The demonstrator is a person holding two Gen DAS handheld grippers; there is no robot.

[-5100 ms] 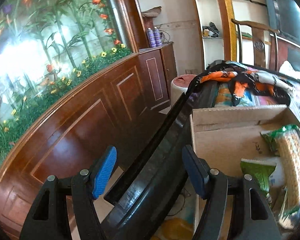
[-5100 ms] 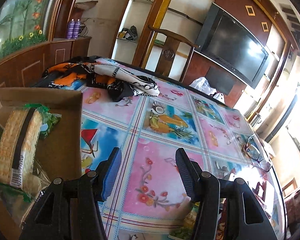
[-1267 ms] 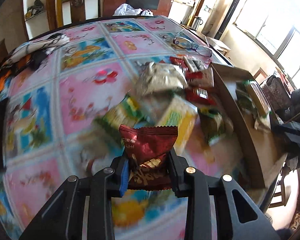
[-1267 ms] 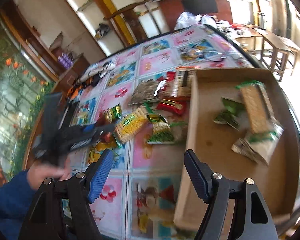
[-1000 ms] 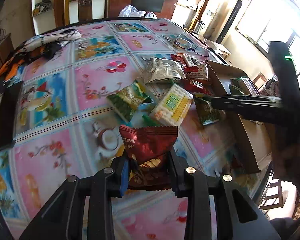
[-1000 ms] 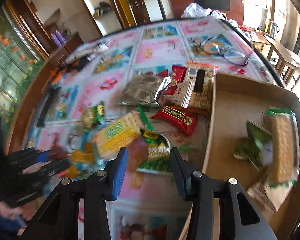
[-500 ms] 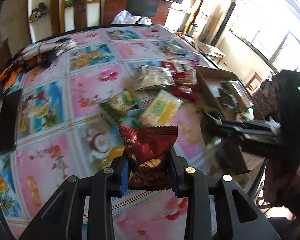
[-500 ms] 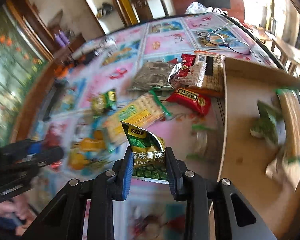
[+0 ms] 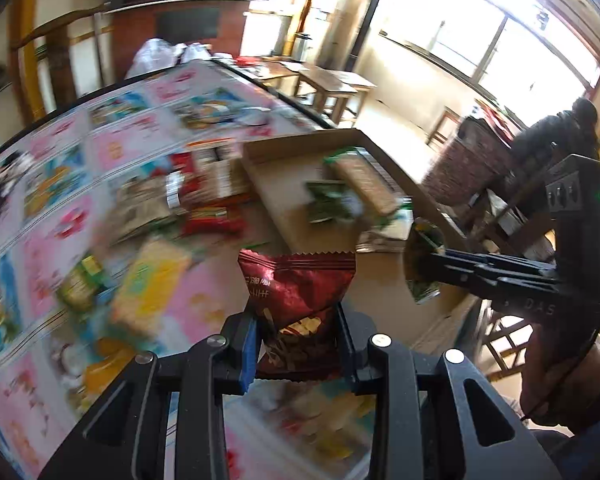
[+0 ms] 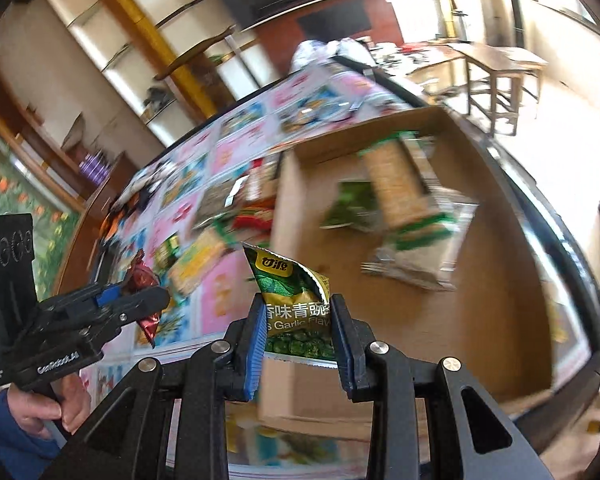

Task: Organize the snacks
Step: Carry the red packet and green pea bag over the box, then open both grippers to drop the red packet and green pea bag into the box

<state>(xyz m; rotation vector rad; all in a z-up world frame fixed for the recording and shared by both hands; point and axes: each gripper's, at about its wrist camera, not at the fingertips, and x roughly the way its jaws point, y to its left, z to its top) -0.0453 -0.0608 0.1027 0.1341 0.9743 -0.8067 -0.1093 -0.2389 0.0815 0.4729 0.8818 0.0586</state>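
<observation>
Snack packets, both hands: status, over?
Left gripper shut on red packet. Right gripper shut on green pea packet. Both lifted off the table, near cardboard box. Nothing blocking the box.

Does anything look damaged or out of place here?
The green snack packet between the right gripper fingers has a ragged, curled top edge, as if torn open. Several packets lie outside the cardboard box.
</observation>
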